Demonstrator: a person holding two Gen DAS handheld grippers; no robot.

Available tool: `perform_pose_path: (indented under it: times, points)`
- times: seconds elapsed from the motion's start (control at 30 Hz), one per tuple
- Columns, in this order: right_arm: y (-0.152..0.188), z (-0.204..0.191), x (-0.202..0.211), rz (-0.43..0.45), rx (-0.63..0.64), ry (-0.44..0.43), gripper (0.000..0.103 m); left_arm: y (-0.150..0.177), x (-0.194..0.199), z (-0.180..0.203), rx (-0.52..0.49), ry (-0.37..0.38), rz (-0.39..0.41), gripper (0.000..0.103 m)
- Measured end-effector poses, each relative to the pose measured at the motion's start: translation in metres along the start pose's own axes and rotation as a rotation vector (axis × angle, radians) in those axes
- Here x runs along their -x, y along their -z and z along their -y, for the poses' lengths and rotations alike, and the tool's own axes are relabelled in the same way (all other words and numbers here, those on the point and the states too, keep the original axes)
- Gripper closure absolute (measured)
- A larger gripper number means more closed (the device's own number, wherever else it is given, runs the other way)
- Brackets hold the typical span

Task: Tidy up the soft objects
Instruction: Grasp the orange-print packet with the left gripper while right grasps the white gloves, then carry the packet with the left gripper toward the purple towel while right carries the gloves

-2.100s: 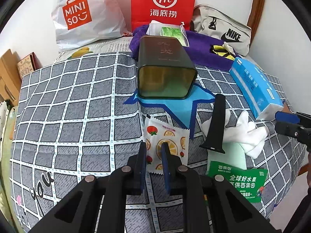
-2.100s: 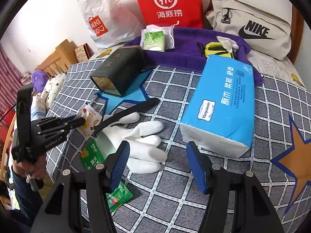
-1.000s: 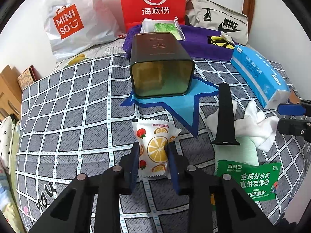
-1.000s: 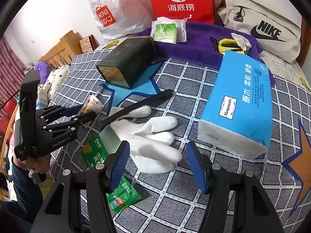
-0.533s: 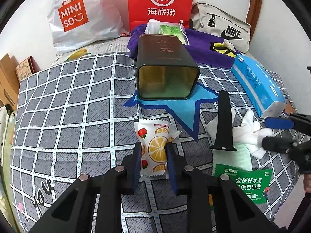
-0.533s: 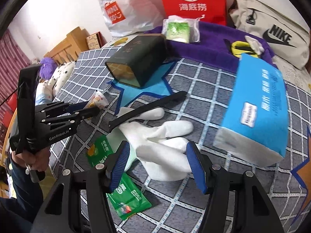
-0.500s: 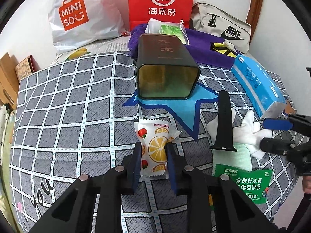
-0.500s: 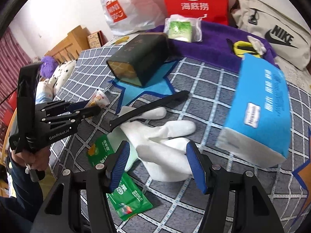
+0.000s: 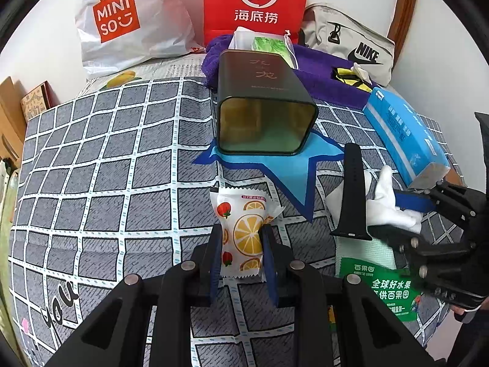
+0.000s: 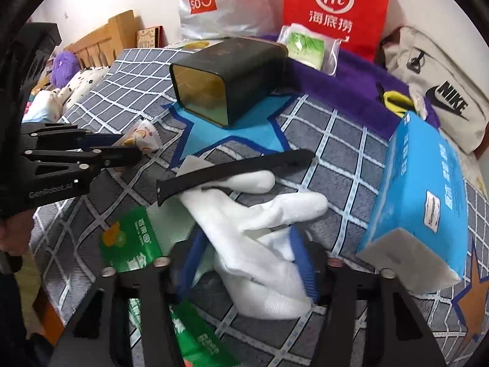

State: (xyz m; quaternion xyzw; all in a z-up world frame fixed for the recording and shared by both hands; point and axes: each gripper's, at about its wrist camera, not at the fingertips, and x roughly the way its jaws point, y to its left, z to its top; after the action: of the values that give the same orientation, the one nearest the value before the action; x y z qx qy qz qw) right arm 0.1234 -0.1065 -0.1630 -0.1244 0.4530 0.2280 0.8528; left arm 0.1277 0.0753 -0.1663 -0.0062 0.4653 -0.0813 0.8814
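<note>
left wrist view: my left gripper (image 9: 241,249) sits at bottom centre with its jaws drawn in tight on the fruit-print snack packet (image 9: 241,229), pads pressing both long edges. my right gripper (image 10: 247,260), low in the right wrist view, has just been closing its jaws; the white glove (image 10: 253,229) lies between them, and the blue pads look to touch its sides, though blur keeps me from being sure of a firm grip.

just beyond the glove a black watch strap (image 10: 232,168) lies across its fingers. left of it, a green fruit-shop packet (image 10: 131,241) rests on the grey checked bedspread (image 9: 107,153). at the right edge lies a blue tissue pack (image 10: 428,189).

up the frame, a dark tin box (image 9: 262,107) lies on its side, open mouth toward me, on a blue star print. behind it run a purple towel (image 10: 345,82), a miniso bag (image 9: 122,21), a red paper bag (image 9: 256,0) and a nike pouch (image 9: 351,46).
</note>
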Motion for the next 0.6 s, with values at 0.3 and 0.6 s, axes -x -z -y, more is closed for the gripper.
perform_pose_path:
  times: [0.3, 0.6]
  points:
    - [-0.006, 0.026, 0.036, 0.089, -0.097, -0.059, 0.095, 0.0, 0.005, -0.003, 0.019, 0.017, 0.012, 0.079]
    - [-0.011, 0.037, 0.075, 0.159, -0.118, -0.058, 0.095, -0.009, 0.018, -0.002, 0.029, 0.001, 0.043, 0.08]
